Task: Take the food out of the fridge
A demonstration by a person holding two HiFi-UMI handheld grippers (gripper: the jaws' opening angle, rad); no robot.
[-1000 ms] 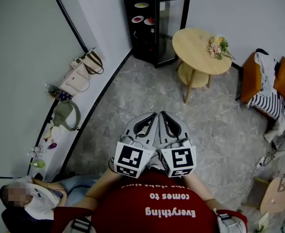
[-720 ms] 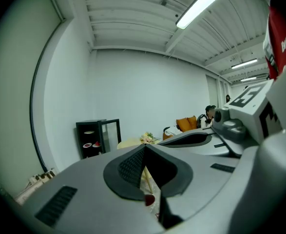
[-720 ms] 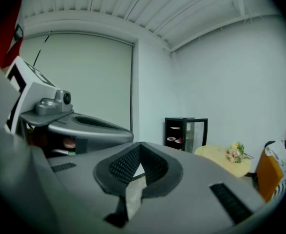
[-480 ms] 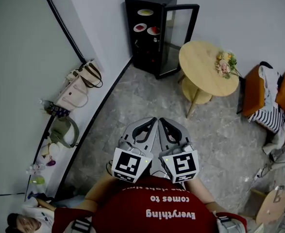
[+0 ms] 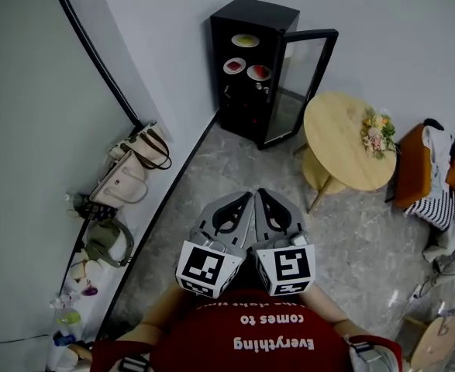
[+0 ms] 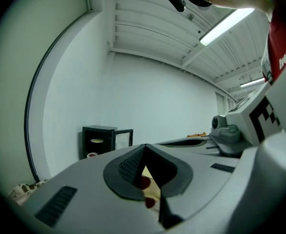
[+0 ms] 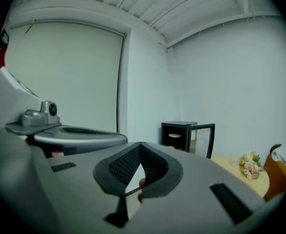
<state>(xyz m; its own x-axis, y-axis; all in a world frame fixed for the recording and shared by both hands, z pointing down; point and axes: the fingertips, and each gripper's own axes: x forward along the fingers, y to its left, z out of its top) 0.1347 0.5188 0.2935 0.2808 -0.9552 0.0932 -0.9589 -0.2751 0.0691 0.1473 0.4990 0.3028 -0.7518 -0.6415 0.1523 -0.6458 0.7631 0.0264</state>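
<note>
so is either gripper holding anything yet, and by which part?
Nothing is held. The left gripper and right gripper both have their jaws together and empty, side by side, away from the open fridge.

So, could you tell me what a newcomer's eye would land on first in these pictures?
Probably the black fridge against the far wall, its glass door swung open and plates of food on its shelves. Next, the left gripper and right gripper, side by side with jaws together, just ahead of the person's red shirt. A round wooden table with flowers stands right of the fridge.
</note>
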